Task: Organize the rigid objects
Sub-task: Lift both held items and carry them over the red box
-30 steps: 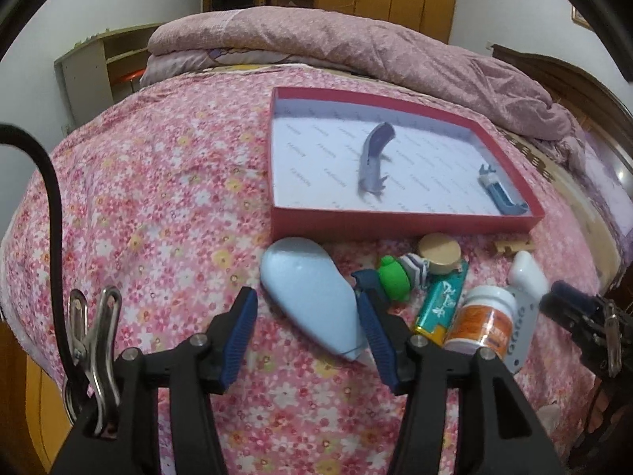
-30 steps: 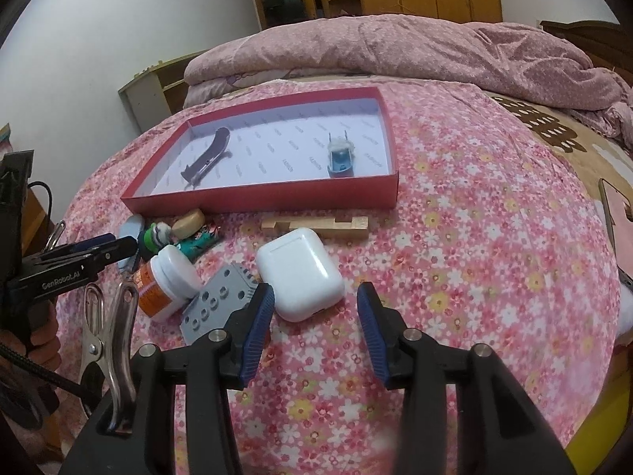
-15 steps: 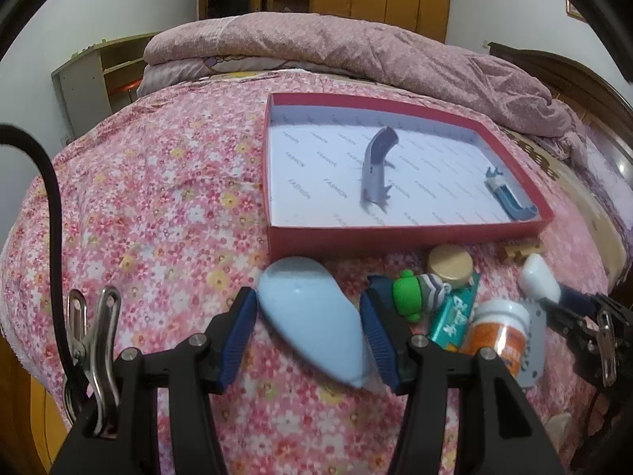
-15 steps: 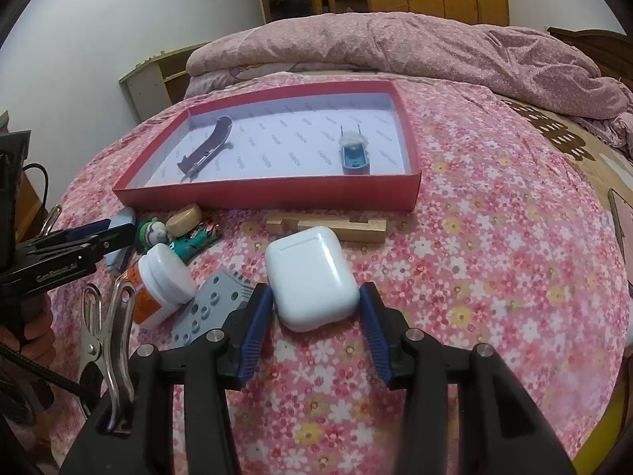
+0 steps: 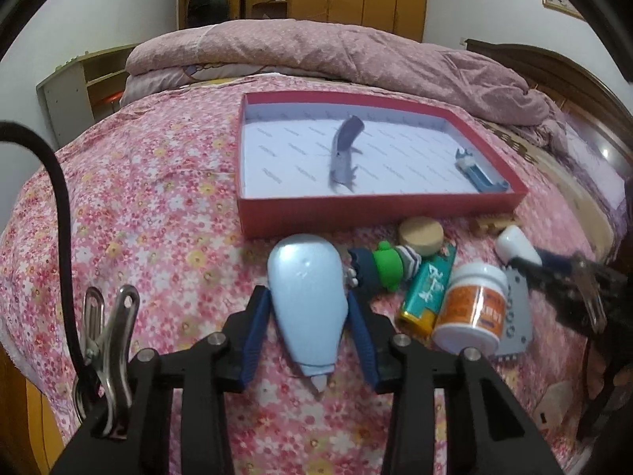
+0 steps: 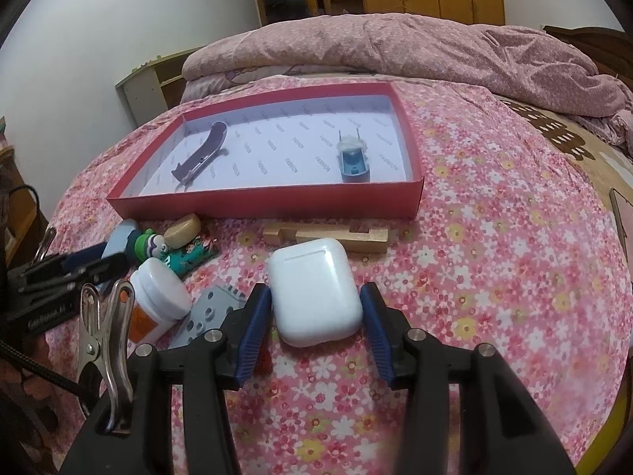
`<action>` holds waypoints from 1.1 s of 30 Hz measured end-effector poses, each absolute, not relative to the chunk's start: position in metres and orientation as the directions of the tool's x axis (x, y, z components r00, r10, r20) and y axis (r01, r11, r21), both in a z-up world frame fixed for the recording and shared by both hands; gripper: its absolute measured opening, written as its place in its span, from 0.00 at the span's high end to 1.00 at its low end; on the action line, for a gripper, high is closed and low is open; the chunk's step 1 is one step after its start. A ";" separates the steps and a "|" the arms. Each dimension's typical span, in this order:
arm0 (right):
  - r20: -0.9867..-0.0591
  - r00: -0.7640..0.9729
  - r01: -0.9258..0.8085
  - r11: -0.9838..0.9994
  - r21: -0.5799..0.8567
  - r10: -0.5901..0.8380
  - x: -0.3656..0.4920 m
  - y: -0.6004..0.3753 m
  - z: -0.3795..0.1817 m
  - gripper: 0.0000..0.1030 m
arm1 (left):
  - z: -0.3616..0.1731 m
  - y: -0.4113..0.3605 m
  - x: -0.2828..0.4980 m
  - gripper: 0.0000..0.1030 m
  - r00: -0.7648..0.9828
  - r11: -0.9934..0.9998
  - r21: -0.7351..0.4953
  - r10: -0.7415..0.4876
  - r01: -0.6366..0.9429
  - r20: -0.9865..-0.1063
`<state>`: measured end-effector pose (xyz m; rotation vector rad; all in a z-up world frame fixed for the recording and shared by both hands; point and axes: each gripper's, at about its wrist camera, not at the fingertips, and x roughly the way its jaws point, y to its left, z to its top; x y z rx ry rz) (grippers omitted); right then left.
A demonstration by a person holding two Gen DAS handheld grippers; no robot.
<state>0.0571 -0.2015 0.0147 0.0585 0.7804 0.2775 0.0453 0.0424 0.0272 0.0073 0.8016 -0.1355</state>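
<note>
Earbud case (image 6: 316, 291) sits between your right hand-held gripper (image 6: 316, 330) pads, not yet squeezed; your left hand-held gripper (image 5: 308, 330) brackets the blue mouse (image 5: 307, 297), near the red box (image 5: 376, 208).

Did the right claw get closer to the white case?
Yes. The right claw moved forward toward the red box; the white case lies between its fingers now instead of ahead of them.
</note>
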 end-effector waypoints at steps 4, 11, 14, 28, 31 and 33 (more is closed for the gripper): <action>-0.678 0.683 -0.225 0.961 0.159 0.272 0.057 -0.202 0.013 0.53 | 0.025 0.039 0.046 0.58 0.691 0.992 -0.026 -0.105 0.124 -0.715; -0.663 0.688 -0.224 0.956 0.190 0.294 0.056 -0.206 0.011 0.53 | 0.024 0.037 0.047 0.58 0.701 0.993 -0.009 -0.090 0.118 -0.707; -0.662 0.690 -0.224 0.956 0.188 0.292 0.055 -0.206 0.011 0.53 | 0.024 0.038 0.047 0.59 0.700 0.993 -0.012 -0.093 0.121 -0.708; -0.652 0.691 -0.217 0.950 0.224 0.312 0.047 -0.213 0.011 0.56 | 0.049 0.045 0.028 0.59 0.728 0.988 -0.076 -0.153 0.137 -0.668; -0.658 0.690 -0.211 0.953 0.218 0.303 0.045 -0.215 0.012 0.56 | 0.058 0.044 0.028 0.59 0.737 0.987 -0.073 -0.155 0.142 -0.658; -0.659 0.693 -0.213 0.956 0.200 0.292 0.041 -0.214 0.013 0.56 | 0.062 0.044 0.031 0.59 0.734 0.986 -0.091 -0.167 0.143 -0.659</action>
